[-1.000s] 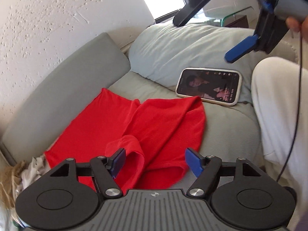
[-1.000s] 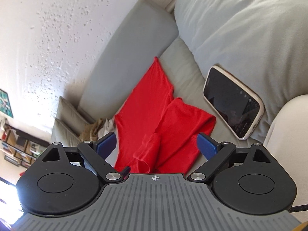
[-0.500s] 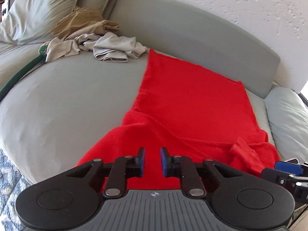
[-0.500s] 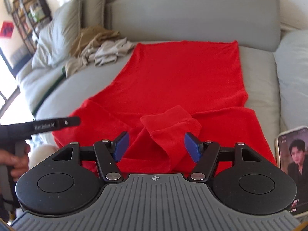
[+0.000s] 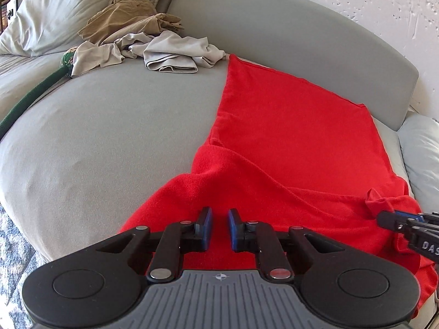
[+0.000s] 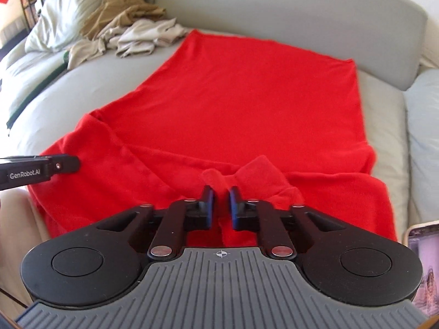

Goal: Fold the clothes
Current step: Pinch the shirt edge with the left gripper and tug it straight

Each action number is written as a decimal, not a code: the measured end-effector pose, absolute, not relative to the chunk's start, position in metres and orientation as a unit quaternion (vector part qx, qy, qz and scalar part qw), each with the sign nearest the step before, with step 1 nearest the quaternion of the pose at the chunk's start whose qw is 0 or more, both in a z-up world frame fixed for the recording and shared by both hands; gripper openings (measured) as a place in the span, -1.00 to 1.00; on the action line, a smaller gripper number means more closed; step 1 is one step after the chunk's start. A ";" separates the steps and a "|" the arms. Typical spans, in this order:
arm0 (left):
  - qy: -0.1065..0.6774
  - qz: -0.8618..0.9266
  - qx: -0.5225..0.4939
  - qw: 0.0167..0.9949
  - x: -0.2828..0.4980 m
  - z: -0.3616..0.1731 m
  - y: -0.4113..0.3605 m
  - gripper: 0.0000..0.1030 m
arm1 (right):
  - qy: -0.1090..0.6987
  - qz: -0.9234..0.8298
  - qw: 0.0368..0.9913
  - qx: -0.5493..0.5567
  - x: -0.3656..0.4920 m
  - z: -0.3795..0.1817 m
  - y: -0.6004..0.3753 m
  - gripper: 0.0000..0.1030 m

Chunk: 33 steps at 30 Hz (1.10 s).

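A red garment [image 5: 288, 142] lies spread on the grey sofa seat, its far edge against the backrest; it also shows in the right wrist view [image 6: 241, 98]. My left gripper [image 5: 220, 226] sits at the garment's near left edge, jaws nearly closed on the red cloth. My right gripper [image 6: 221, 203] is at the bunched near right part, jaws nearly closed on a raised red fold [image 6: 260, 172]. Each gripper shows at the edge of the other's view.
A pile of beige and tan clothes [image 5: 153, 46] lies at the back left of the sofa seat [image 5: 96, 126]. Pillows [image 5: 63, 8] stand behind it. A phone [image 6: 424, 260] lies at the near right. A pale cushion [image 5: 422, 153] is on the right.
Both grippers swung from looking along the sofa to facing the backrest and came down to the garment's near edge. The right jaws went from open to nearly closed on the fold.
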<state>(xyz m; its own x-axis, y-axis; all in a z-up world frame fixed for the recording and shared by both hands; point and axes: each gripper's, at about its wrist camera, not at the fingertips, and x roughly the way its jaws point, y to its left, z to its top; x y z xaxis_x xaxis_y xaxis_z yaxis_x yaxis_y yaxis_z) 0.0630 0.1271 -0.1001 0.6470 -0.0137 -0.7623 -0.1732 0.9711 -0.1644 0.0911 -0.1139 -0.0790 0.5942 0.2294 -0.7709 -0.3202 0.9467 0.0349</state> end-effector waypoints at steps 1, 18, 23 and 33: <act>0.417 0.045 -0.113 0.901 0.063 -0.100 0.127 -0.73 | 0.410 0.146 0.899 -0.047 0.086 -0.073 -0.120 -0.79; 0.415 0.060 -0.122 0.899 0.056 -0.099 0.131 -0.65 | 0.431 0.011 0.894 0.126 0.018 -0.065 -0.259 -0.76; 0.410 0.034 -0.147 0.900 0.042 -0.079 0.139 -0.65 | 0.426 -0.007 0.895 0.130 0.014 -0.060 -0.262 0.12; 0.419 0.009 -0.082 0.904 0.083 -0.073 0.147 -0.35 | 0.408 0.012 0.896 0.174 0.030 -0.067 -0.287 0.04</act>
